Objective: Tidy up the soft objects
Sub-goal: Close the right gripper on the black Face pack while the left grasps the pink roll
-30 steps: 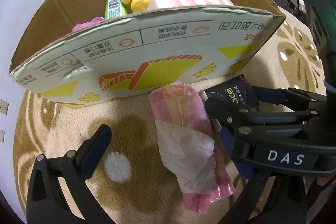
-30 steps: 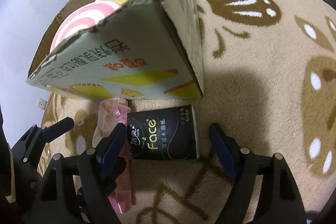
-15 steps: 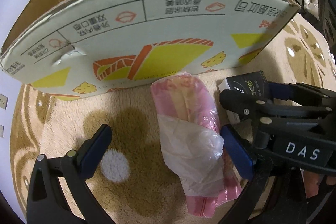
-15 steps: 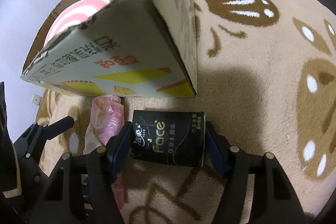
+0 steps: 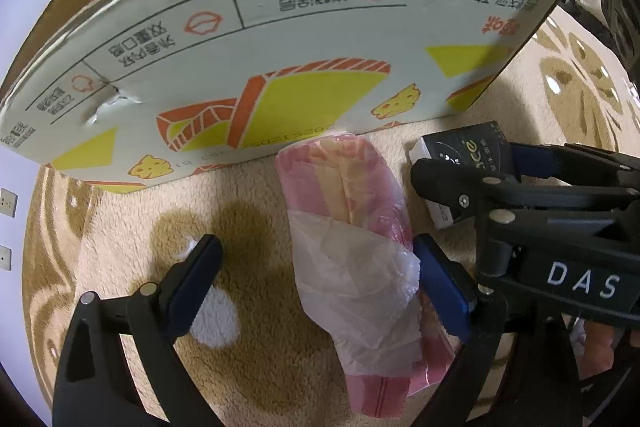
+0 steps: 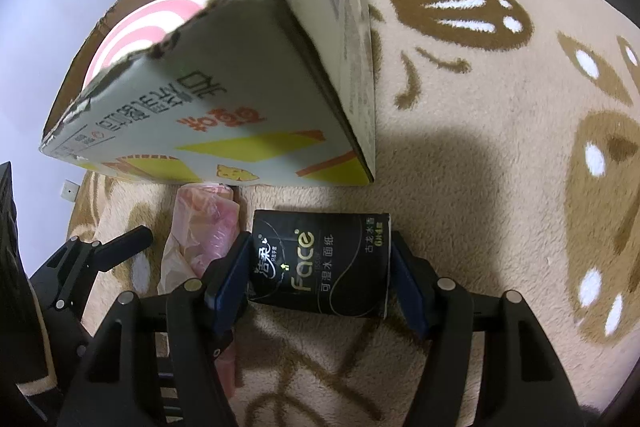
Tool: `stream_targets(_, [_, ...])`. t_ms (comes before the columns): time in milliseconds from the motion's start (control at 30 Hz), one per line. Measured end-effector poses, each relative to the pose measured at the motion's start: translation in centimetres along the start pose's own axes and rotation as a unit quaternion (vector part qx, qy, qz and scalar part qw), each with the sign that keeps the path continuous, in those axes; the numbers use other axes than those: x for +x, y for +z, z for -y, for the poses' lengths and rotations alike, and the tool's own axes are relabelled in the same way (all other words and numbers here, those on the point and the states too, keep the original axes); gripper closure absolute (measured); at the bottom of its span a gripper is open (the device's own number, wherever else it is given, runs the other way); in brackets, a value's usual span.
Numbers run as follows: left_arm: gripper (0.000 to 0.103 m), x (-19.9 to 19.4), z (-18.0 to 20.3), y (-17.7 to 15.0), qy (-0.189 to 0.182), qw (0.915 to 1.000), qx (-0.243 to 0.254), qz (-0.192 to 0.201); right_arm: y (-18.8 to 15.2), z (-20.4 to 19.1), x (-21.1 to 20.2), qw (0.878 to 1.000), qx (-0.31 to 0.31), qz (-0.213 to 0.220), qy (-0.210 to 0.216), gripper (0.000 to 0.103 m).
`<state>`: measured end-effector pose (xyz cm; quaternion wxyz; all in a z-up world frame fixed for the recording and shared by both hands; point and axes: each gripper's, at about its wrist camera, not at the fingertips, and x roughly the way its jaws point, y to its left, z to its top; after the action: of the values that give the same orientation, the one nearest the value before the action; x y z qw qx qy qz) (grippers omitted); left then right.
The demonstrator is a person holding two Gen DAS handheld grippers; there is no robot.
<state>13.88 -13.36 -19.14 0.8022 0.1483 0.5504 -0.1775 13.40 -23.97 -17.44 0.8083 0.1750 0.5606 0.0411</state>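
Black tissue pack: flat on the rug, just in front of the box's near corner, "Face" print up; its end also shows in the left view.
Right gripper: blue pads against both short ends of the black tissue pack, pinching it.
Pink pack: clear-wrapped, lying lengthwise on the rug, far end touching the box wall, just beside the black tissue pack.
Left gripper: spread wide around the pink pack; right finger touching its wrap, left finger well apart.
Cardboard box: open-topped, printed side facing the grippers, pink-and-white swirl plush inside.
Rug: beige, brown patterns, under everything.
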Motion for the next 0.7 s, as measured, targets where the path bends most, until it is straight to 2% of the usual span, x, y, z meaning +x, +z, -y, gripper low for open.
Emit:
stream_targets(133, [0.013, -0.1, 0.4, 0.2, -0.001, 1.0, 0.004, 0.0, 0.0, 0.0, 0.0, 1.0, 0.001, 0.0, 0.001, 0.033])
stream_targets(300, [0.024, -0.3, 0.8, -0.1, -0.011, 0.9999, 0.006, -0.001, 0.0, -0.1, 0.0, 1.0, 0.0, 0.0, 0.0, 0.033])
stream_targets(367, [0.041, -0.5, 1.3, -0.3, -0.016, 0.9997, 0.019, 0.002, 0.0, -0.2, 0.1, 1.0, -0.001, 0.001, -0.001, 0.033])
stream_targets(467, [0.051, -0.9, 2.0, -0.5, -0.014, 0.9992, 0.036, 0.004, -0.1, -0.8, 0.3, 1.0, -0.008, 0.0, -0.009, 0.034])
stream_targets(700, [0.055, -1.5, 2.3, -1.2, -0.008, 0.9992, 0.039, 0.007, -0.3, -1.6, 0.3, 1.0, -0.018, 0.007, -0.022, 0.035])
